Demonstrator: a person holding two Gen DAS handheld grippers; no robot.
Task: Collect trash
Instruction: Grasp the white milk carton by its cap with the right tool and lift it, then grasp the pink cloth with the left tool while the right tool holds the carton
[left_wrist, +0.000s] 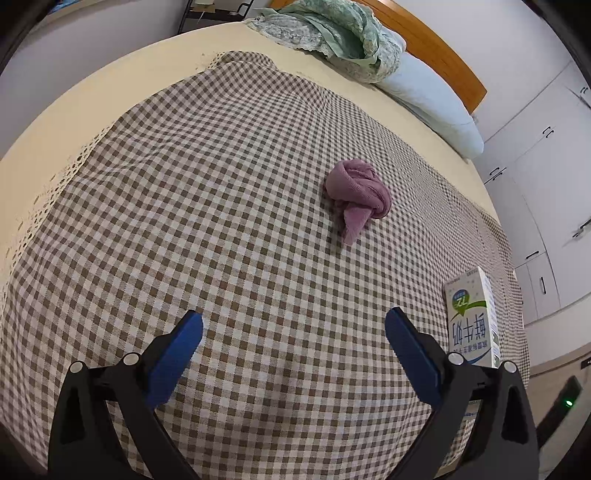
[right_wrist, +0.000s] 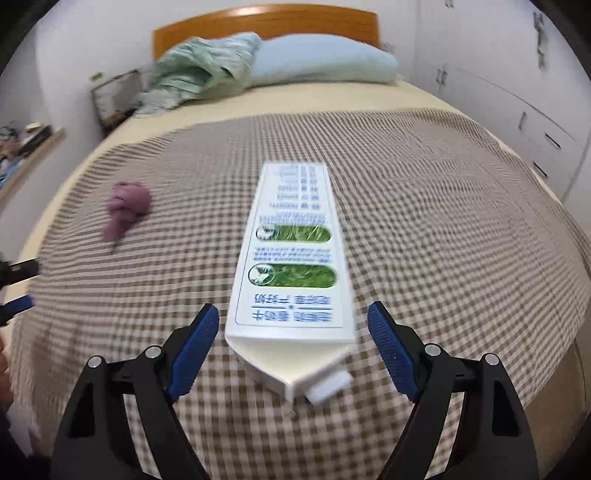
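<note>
A white milk carton (right_wrist: 291, 258) with green labels lies flat on the checked bedspread (right_wrist: 424, 221), its gabled top and white cap toward my right gripper (right_wrist: 293, 325). That gripper is open, its blue pads either side of the carton's top end without touching it. The carton also shows in the left wrist view (left_wrist: 471, 317), just right of my left gripper (left_wrist: 293, 328), which is open and empty above the spread. A crumpled purple cloth (left_wrist: 358, 195) lies further up the bed; it also shows in the right wrist view (right_wrist: 127, 208), to the left.
A pale blue pillow (right_wrist: 321, 62) and a bunched green quilt (right_wrist: 199, 66) lie at the wooden headboard (right_wrist: 266, 18). White wardrobes (left_wrist: 535, 184) stand along the bed's right side. A shelf (right_wrist: 26, 147) hangs on the left wall.
</note>
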